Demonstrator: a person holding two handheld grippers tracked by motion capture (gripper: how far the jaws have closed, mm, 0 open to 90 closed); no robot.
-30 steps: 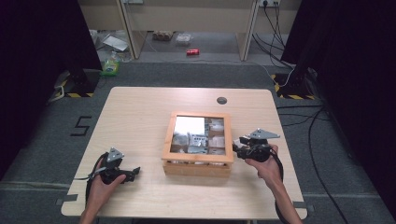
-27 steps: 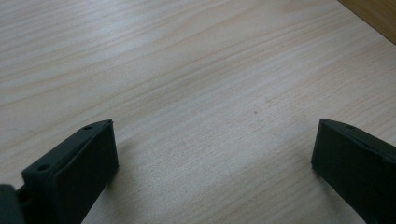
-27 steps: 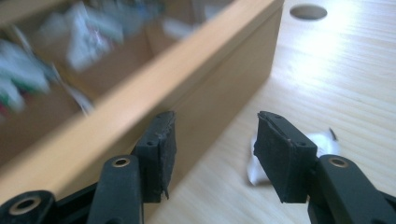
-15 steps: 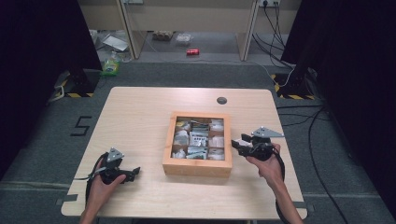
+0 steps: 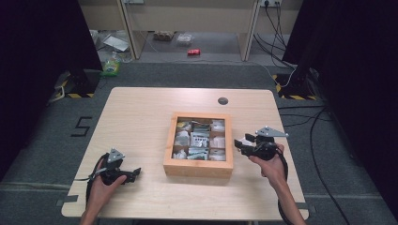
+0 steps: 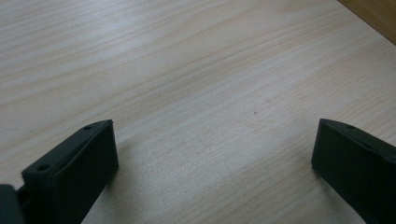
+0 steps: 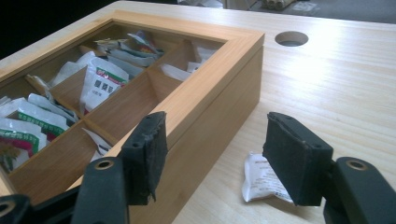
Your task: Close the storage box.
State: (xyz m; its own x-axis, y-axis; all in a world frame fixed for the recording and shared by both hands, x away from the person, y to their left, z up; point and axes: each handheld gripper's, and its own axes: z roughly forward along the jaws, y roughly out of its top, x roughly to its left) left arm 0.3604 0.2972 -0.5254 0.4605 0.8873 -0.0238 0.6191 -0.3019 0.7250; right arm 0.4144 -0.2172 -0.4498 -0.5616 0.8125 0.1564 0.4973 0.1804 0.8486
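- A wooden box (image 5: 198, 166) with divided compartments sat near the middle of the light wooden counter (image 5: 141, 112), its top open to view from above.
- Small packets (image 5: 201, 139) filled the compartments, white ones mixed with green-printed ones; in the right hand-held gripper's view several leaned against the dividers (image 7: 121, 105).
- The right hand-held gripper (image 5: 244, 143) was held in the person's right hand (image 5: 270, 161) just beside the box's right wall, its tips pointing toward the box.
- In its own view its jaws stood apart with nothing between them: one jaw was in front of the box's rim (image 7: 210, 84), the other over the bare counter.
- A single white packet (image 7: 261, 179) lay flat on the counter just beside the box's outer wall, partly behind the farther jaw.
- The left hand-held gripper (image 5: 133, 173) rested low at the counter's near left corner, well apart from the box, held in the left hand (image 5: 101, 185).
- Its jaws were spread wide over bare wood, gripping nothing.
- A round hole (image 5: 223, 101) sat in the counter beyond the box.
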